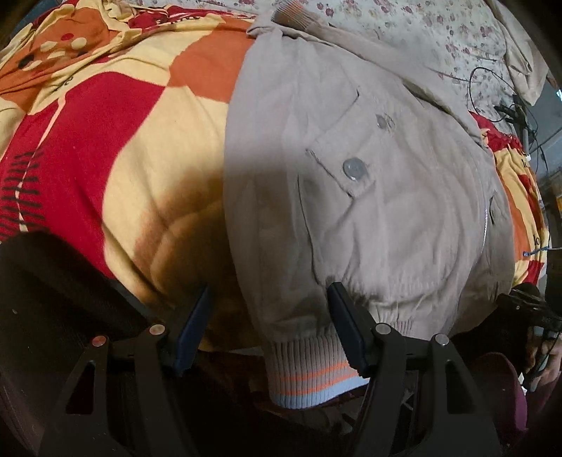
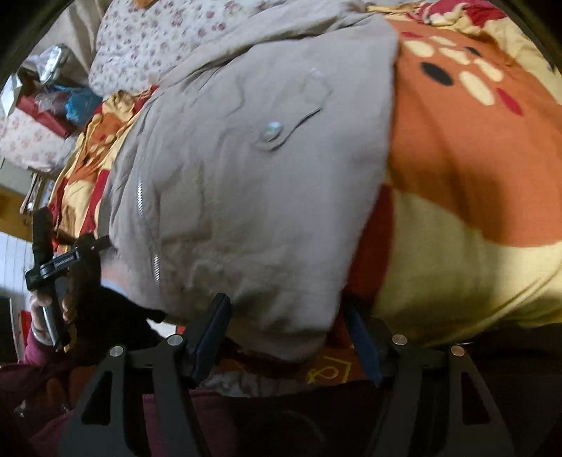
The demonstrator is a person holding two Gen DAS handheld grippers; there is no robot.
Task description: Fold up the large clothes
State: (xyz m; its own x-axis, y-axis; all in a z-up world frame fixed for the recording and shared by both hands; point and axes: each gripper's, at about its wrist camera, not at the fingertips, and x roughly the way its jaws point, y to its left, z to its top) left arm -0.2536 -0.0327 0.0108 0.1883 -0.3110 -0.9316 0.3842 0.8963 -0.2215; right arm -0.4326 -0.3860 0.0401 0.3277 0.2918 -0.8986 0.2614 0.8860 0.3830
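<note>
Two open grippers hover over a beige jacket (image 1: pixel 351 197) spread on a patterned blanket (image 1: pixel 123 123). From the left wrist, the left gripper (image 1: pixel 270 316) straddles the striped hem at 6 o'clock, unpinched. From the right wrist, the right gripper (image 2: pixel 288 334) gapes around the jacket's corner at 6 o'clock. Gripping the hem looks next, both closing together.

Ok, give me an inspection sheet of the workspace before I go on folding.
Surface: red, orange and cream patterned quilt over a bed.
Job's things: beige zip-front jacket lying spread, striped ribbed hem at the near edge.
Clutter: floral cream sheet beyond the jacket; bags and boxes beside the bed.
Grippers: left gripper open, jaws astride the hem corner; right gripper open over the opposite hem corner.
Cables: thin black cable on the sheet.
Surroundings: maroon sleeve of the person.
</note>
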